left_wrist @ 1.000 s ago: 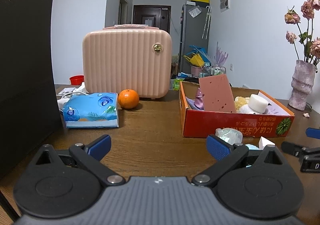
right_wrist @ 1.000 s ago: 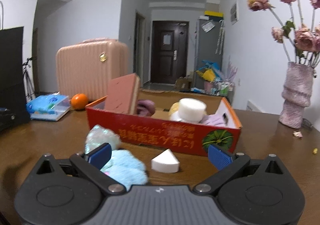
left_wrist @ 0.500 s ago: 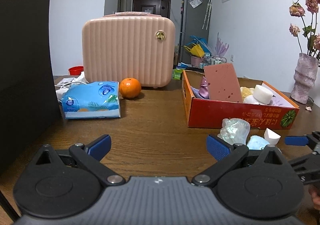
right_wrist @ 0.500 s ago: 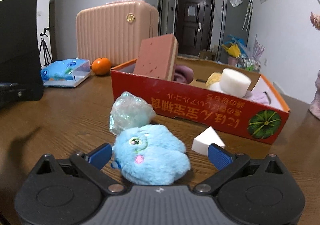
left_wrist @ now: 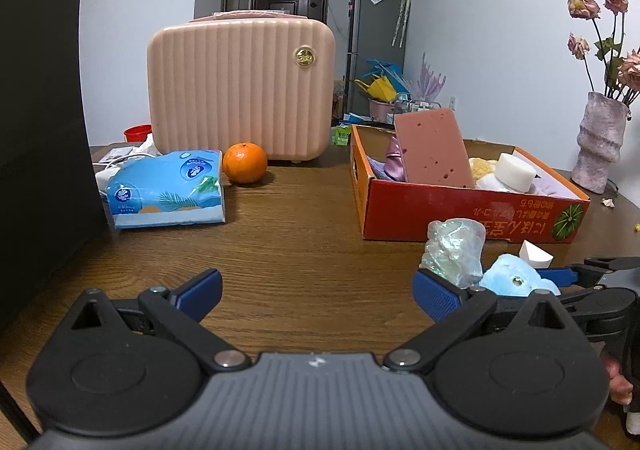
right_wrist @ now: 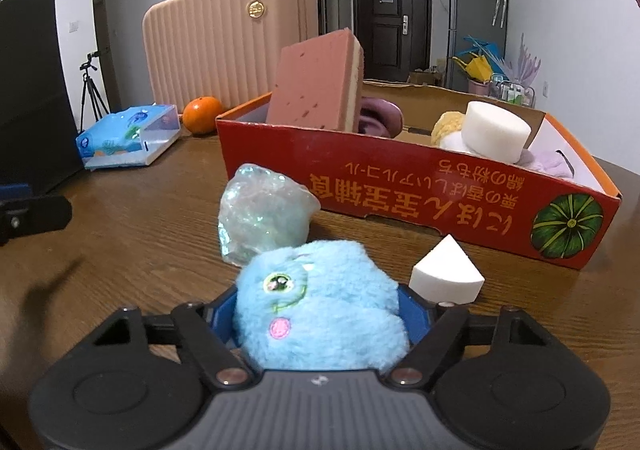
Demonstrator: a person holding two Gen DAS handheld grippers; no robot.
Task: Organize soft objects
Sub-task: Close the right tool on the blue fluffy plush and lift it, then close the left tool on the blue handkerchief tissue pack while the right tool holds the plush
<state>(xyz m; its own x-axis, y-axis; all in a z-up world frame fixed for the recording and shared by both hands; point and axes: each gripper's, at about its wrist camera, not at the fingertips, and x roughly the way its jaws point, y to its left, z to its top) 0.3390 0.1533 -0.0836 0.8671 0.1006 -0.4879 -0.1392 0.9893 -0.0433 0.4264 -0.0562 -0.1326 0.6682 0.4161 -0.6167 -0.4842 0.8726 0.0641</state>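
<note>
My right gripper (right_wrist: 320, 314) is shut on a fluffy blue plush toy (right_wrist: 316, 302) resting on the wooden table; the toy also shows in the left wrist view (left_wrist: 516, 280). Just beyond it lie a shiny iridescent soft ball (right_wrist: 260, 222) and a white wedge sponge (right_wrist: 446, 274). A red cardboard box (right_wrist: 420, 194) behind them holds a pink sponge slab (right_wrist: 316, 86), a white round sponge (right_wrist: 496, 132), a yellow sponge and purple cloth. My left gripper (left_wrist: 316, 290) is open and empty over bare table, left of the toys.
A pink suitcase (left_wrist: 240, 90) stands at the back, with an orange (left_wrist: 245, 163) and a blue tissue pack (left_wrist: 168, 190) in front of it. A black panel (left_wrist: 40, 110) is on the left. A vase of dried roses (left_wrist: 600, 146) stands far right.
My right gripper moved forward onto the blue plush toy and closed its fingers on it. The left gripper shifted slightly and stayed open.
</note>
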